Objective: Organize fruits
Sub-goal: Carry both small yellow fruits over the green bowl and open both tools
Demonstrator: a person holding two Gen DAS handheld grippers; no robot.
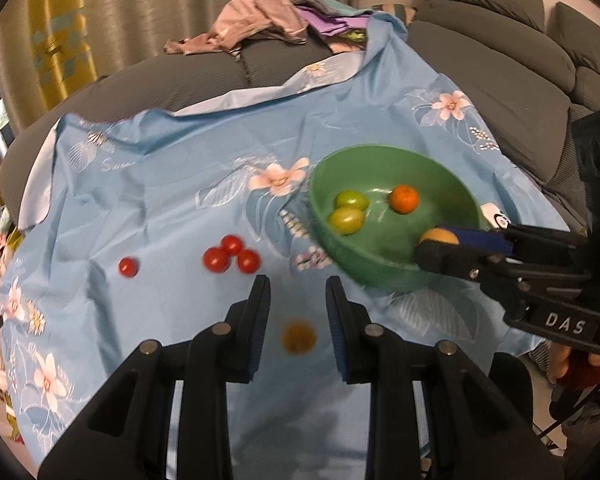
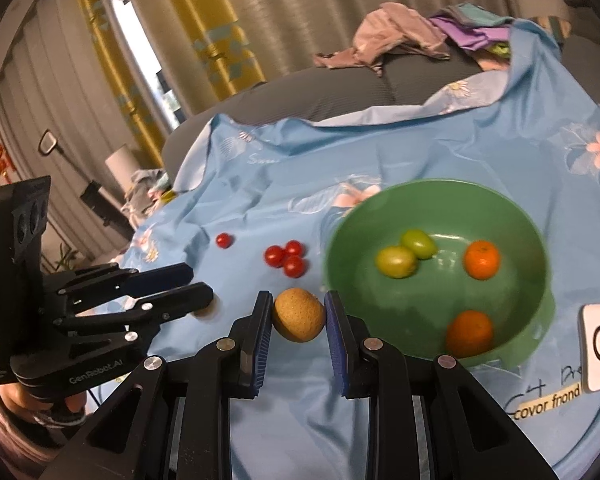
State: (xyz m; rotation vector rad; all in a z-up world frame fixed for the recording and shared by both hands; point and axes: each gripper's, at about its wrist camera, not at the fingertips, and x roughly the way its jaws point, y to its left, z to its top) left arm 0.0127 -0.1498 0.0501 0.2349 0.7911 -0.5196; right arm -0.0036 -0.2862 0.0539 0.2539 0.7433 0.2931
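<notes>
A green bowl [image 1: 396, 248] [image 2: 512, 208] sits on the blue flowered cloth [image 1: 180, 184]. It holds two green tomatoes [image 2: 406, 254] and two oranges [image 2: 481, 259]. Several red cherry tomatoes [image 1: 230, 258] [image 2: 286, 258] lie left of the bowl. My right gripper [image 2: 298, 316] is shut on a brown-yellow round fruit [image 2: 299, 315] [image 1: 438, 236] at the bowl's near edge. My left gripper [image 1: 298, 308] is open and empty above a small brown fruit [image 1: 299, 336] on the cloth.
Grey sofa cushions [image 1: 500, 80] lie under and behind the cloth. A pile of clothes [image 1: 268, 20] sits at the far edge. A white tag [image 2: 599, 346] lies right of the bowl. Curtains hang behind.
</notes>
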